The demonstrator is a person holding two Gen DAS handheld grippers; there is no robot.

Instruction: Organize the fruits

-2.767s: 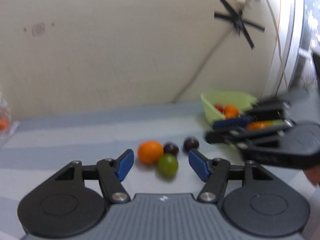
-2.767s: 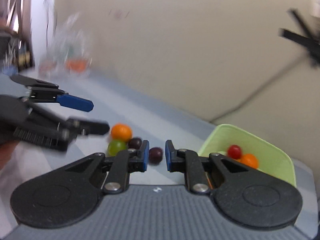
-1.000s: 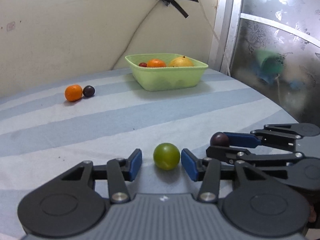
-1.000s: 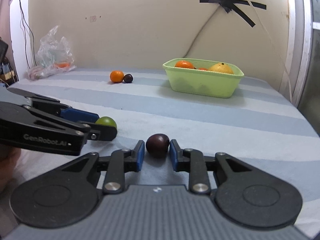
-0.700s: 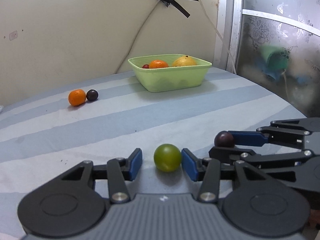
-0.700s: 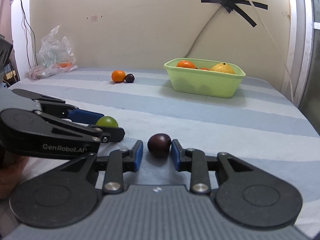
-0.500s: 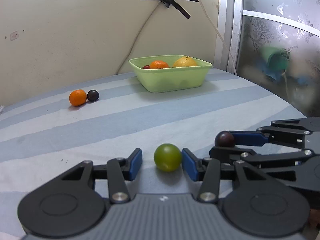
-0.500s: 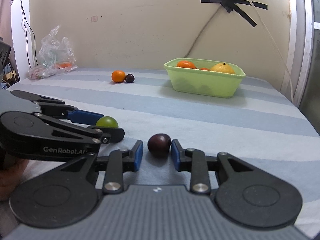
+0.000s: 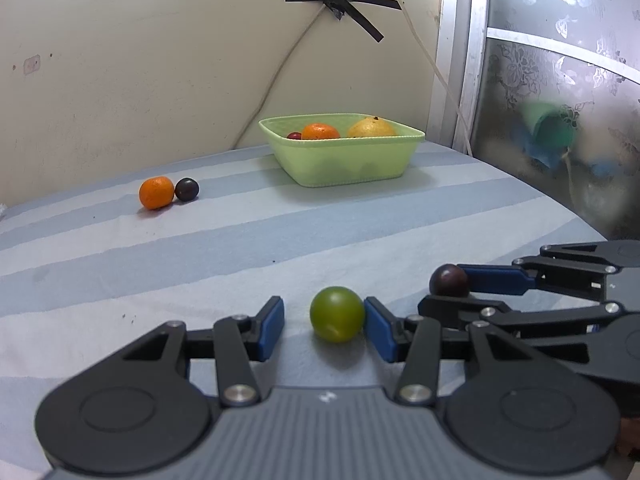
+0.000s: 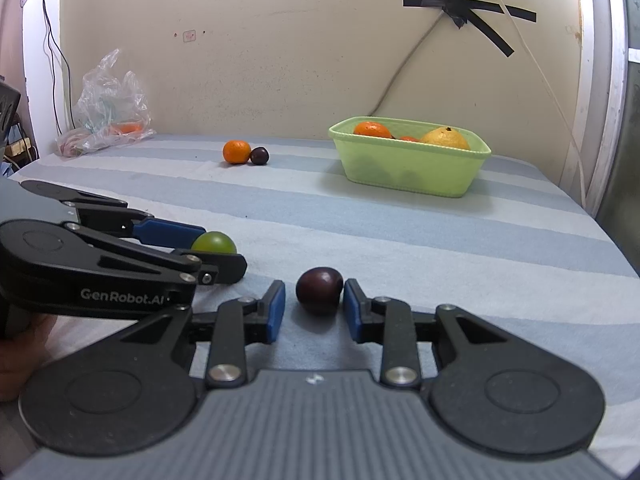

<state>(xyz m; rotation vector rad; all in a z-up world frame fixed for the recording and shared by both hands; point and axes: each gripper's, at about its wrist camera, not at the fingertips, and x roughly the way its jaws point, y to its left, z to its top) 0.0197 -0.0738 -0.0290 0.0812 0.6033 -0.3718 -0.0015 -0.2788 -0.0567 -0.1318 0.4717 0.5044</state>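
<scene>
On my left wrist view, the green fruit (image 9: 337, 313) sits on the striped cloth (image 9: 280, 240) between the blue pads of my left gripper (image 9: 324, 326). Its right side touches the right pad, while a clear gap separates it from the left pad, so the jaws stand apart and are not clamped on it.

On my right wrist view, the dark plum (image 10: 319, 289) lies on the cloth (image 10: 400, 240) between the pads of my right gripper (image 10: 314, 310). It sits just against the right pad with a gap on the left, so those jaws are apart too, loosely around the fruit. The two grippers lie side by side, near each other, each showing in the other's camera: the right gripper (image 9: 520, 296) at the right edge of the left view, the left gripper (image 10: 120, 256) at the left edge of the right view.

Farther back, an orange (image 10: 237, 151) and a second dark plum (image 10: 259, 155) rest touching each other on the cloth. To their right stands the green basket (image 10: 408, 170), holding an orange fruit, a yellow fruit and something small and red. A crumpled plastic bag (image 10: 106, 114) lies at the far left by the wall (image 10: 280, 60).
</scene>
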